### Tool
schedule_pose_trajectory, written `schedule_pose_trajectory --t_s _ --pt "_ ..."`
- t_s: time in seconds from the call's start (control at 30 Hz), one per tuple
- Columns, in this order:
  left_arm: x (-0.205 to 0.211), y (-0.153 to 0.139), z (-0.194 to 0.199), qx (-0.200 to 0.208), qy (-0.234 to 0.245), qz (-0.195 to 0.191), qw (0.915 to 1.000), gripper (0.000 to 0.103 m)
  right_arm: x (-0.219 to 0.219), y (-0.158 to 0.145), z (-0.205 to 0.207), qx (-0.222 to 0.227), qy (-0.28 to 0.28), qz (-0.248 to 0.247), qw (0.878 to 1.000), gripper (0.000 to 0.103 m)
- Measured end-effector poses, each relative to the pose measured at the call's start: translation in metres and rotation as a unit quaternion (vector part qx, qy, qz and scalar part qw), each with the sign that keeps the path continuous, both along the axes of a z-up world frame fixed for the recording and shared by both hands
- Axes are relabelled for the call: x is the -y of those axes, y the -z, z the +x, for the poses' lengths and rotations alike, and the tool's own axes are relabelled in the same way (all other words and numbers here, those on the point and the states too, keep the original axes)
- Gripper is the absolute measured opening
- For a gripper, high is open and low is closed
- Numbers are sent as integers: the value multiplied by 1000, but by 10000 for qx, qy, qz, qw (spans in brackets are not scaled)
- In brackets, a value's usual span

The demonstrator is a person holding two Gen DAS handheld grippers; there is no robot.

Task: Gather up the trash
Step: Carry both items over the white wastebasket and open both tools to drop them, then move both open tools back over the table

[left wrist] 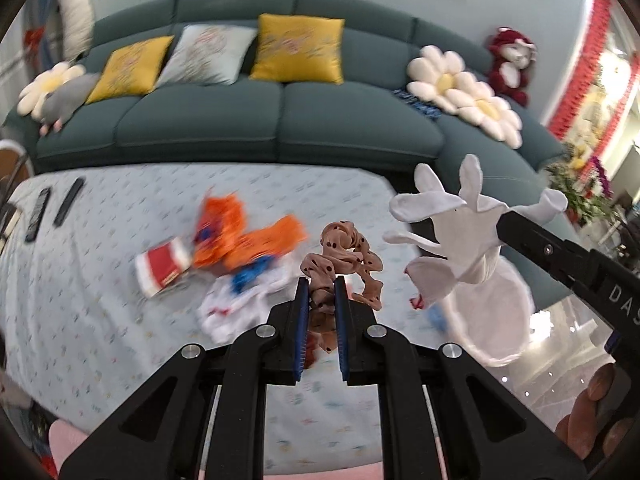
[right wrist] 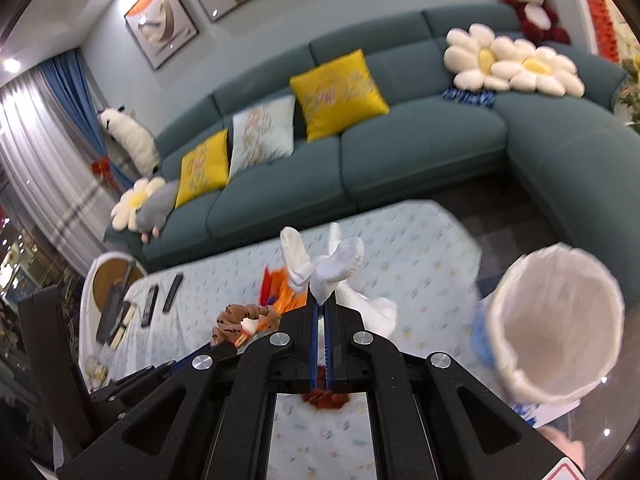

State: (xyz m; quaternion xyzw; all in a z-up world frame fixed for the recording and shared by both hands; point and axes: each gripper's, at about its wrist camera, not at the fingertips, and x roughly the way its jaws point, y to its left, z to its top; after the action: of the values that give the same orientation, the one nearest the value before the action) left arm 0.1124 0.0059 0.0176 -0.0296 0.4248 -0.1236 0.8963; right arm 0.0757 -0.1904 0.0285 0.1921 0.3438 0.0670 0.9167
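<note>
Two grippers are being shown, each with a piece of trash pinched in it.

Left gripper point(left wrist: 322, 286): its blue pads are being held nearly together on a crumpled brown wrapper with dark spots point(left wrist: 344, 256), at lower centre of the left wrist view. The wrapper is being carried clear above the table point(left wrist: 100, 280).

Right gripper point(right wrist: 321, 305): its jaws are being pressed fully together on a white crumpled tissue point(right wrist: 320, 264), at centre of the right wrist view. In the left wrist view the same tissue point(left wrist: 452, 232) is being seen at right, gripped by black fingers reaching in from the lower right.

Trash bin with a white liner point(right wrist: 560, 320): being seen at lower right of the right wrist view, mouth turned toward the camera, beside the table's right end.

Remaining litter on the patterned tablecloth, centre of the left wrist view: orange wrappers point(left wrist: 244, 236), a red and white packet point(left wrist: 162, 272), white crumpled paper with blue scraps point(left wrist: 240, 300).

Two remote controls point(left wrist: 52, 208): being seen at the left edge of the table.

Teal sofa point(left wrist: 240, 120): being seen behind the table, across the upper part of both views, carrying yellow cushions point(left wrist: 300, 48), flower-shaped pillows point(left wrist: 468, 92) and a red plush toy point(left wrist: 512, 64).
</note>
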Motion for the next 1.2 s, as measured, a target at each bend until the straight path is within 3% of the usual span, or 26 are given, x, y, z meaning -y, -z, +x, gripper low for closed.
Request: schedule_pose_trajectory --t_s 0.33,0.6,0.93,1.0,1.13,1.2 --pt "100 -19 5 145 837 -158 9963 13 89 -19 -23 162 722 -350 9966 3" --pt "174 3 6 -130 1357 -144 9906 15 159 12 -25 -239 1270 -436 9907 3" --pt "232 34 16 -411 1676 94 9849 16 202 53 -12 -659 1533 -477 9848 3" --pt "240 38 19 -457 1728 92 9839 24 208 57 -13 -688 1644 -455 9829 6" --pt "250 40 21 -402 1650 131 9854 54 220 61 -16 -714 1829 -439 9796 15" --pt "252 39 21 -374 1637 114 9857 57 225 61 -17 -714 1887 -428 9785 22"
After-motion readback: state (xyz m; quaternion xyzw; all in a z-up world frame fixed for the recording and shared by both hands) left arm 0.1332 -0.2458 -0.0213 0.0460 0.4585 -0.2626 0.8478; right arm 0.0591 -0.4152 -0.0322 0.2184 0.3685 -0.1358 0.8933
